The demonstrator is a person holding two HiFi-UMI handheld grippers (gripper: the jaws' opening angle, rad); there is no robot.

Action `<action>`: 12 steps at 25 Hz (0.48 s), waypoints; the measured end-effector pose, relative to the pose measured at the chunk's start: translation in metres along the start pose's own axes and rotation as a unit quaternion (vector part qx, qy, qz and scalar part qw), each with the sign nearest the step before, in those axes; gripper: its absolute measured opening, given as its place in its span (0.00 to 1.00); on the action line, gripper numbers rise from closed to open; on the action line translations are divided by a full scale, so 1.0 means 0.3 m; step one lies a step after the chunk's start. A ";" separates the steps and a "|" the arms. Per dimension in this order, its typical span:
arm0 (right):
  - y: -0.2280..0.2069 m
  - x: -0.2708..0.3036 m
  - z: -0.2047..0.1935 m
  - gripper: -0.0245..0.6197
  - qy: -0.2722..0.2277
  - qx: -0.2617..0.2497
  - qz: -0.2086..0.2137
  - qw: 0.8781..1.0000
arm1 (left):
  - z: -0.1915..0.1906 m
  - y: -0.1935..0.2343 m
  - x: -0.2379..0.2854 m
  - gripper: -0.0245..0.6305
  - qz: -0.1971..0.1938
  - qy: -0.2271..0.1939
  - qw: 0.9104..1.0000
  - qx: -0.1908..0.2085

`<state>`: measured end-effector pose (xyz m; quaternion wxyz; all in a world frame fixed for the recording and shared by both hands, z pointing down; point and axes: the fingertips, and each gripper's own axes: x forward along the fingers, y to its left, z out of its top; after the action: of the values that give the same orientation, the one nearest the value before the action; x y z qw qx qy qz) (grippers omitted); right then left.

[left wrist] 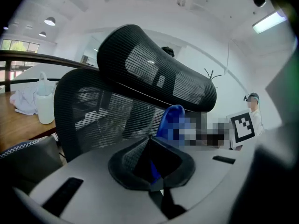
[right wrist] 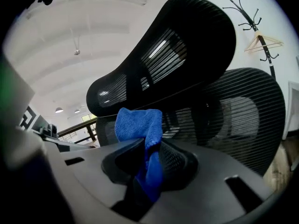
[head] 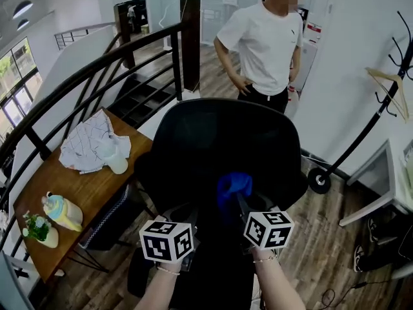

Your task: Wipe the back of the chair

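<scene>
A black mesh office chair [head: 219, 147] fills the middle of the head view, seen from behind and above. My right gripper [head: 240, 204] is shut on a blue cloth [head: 233, 186], which rests against the chair back. In the right gripper view the blue cloth [right wrist: 140, 127] bulges out of the shut jaws just below the headrest [right wrist: 177, 55], with the mesh backrest [right wrist: 243, 111] to the right. My left gripper [head: 185, 217] hangs beside it, low against the chair back, jaws shut. From the left gripper [left wrist: 156, 174] I see the headrest [left wrist: 154, 73] and the cloth [left wrist: 169, 120] beyond.
A person in a white T-shirt [head: 264, 37] stands beyond the chair. At the left a wooden table [head: 84, 192] carries a white rag [head: 90, 141], a bottle [head: 116, 159] and small toys [head: 61, 212]. A stair railing [head: 97, 70] runs behind it. A coat rack [head: 387, 89] stands at right.
</scene>
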<state>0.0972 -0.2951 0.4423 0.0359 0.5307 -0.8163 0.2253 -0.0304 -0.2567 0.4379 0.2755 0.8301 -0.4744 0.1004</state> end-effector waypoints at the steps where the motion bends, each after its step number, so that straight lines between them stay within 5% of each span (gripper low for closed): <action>1: -0.025 -0.016 0.003 0.20 -0.002 0.002 -0.007 1.000 | -0.002 -0.016 0.011 0.07 -0.004 0.002 1.000 0.003; 12: -0.266 -0.188 0.022 0.19 -0.028 0.027 -0.079 0.996 | -0.030 -0.202 0.135 0.07 -0.054 0.033 0.997 0.038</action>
<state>0.1933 -0.2766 0.4459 0.0167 0.6003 -0.7663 0.2285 0.0431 -0.2572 0.4408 0.2641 0.8604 -0.4156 0.1313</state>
